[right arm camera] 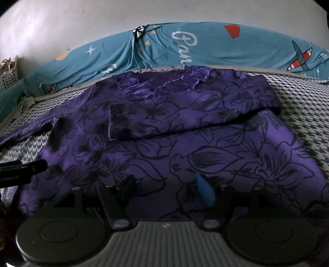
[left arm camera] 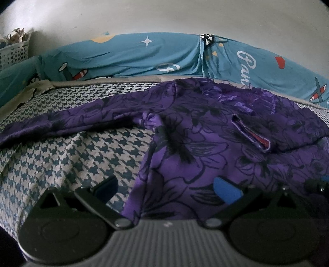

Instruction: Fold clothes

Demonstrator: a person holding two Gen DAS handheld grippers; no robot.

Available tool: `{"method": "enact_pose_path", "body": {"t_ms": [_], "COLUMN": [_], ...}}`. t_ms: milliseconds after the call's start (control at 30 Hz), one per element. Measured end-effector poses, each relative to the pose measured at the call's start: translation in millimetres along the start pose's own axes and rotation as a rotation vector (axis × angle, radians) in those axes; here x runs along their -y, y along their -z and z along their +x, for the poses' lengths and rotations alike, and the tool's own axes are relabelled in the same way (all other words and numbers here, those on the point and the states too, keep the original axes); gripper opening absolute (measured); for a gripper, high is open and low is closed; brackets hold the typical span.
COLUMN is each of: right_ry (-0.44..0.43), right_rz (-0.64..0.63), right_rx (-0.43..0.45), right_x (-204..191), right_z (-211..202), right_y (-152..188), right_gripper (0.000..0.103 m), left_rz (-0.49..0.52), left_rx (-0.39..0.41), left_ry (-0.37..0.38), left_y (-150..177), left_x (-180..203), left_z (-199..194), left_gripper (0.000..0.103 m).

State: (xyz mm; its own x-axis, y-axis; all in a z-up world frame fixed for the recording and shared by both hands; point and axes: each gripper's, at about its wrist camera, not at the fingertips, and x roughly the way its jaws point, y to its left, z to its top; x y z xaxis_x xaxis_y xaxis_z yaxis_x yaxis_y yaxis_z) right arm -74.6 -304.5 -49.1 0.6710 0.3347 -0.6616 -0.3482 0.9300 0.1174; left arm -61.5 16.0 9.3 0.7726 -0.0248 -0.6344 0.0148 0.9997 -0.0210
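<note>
Garment: a purple floral top (right arm camera: 185,147) lies spread on the houndstooth bed cover (left arm camera: 61,160), its collar end toward the far edge; the right sleeve (right arm camera: 185,115) is already laid across the chest, while the left sleeve (left arm camera: 67,117) lies stretched out flat over the cover
Step in hand: judged, the sleeve-folding stage, half done
Right gripper (right arm camera: 166,189): low over the hem area; fingers spread apart, nothing pinched between them
Left gripper (left arm camera: 166,187): at the garment's left edge, one finger over the cover, the other over purple cloth; fingers spread wide, gripping nothing
Next move: likely the left fingers must reach the outstretched sleeve, pinch near its cuff and carry it across the body
Surroundings: a teal cartoon-print sheet (left arm camera: 144,59) rises behind the bed against a pale wall (left arm camera: 164,16); a white perforated basket (left arm camera: 14,51) sits at far left
Obstacles: none on the cloth itself; the slippery-looking fabric may slide when pulled
</note>
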Motion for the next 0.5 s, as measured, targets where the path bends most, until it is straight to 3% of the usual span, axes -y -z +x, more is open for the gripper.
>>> {"method": "enact_pose_path", "body": {"t_ms": [500], "right_ry": [-0.01], "right_rz": [0.016], "right_rx": [0.018], "right_x": [-0.4], "right_z": [-0.2], "right_y": [1.1], "right_gripper": [0.074], "left_rz": [-0.005], "left_rx": [0.008], "left_ry": [-0.008], "left_y": [-0.7], "left_x": [-0.3], "left_z": [-1.4], "left_gripper": [0.103]}}
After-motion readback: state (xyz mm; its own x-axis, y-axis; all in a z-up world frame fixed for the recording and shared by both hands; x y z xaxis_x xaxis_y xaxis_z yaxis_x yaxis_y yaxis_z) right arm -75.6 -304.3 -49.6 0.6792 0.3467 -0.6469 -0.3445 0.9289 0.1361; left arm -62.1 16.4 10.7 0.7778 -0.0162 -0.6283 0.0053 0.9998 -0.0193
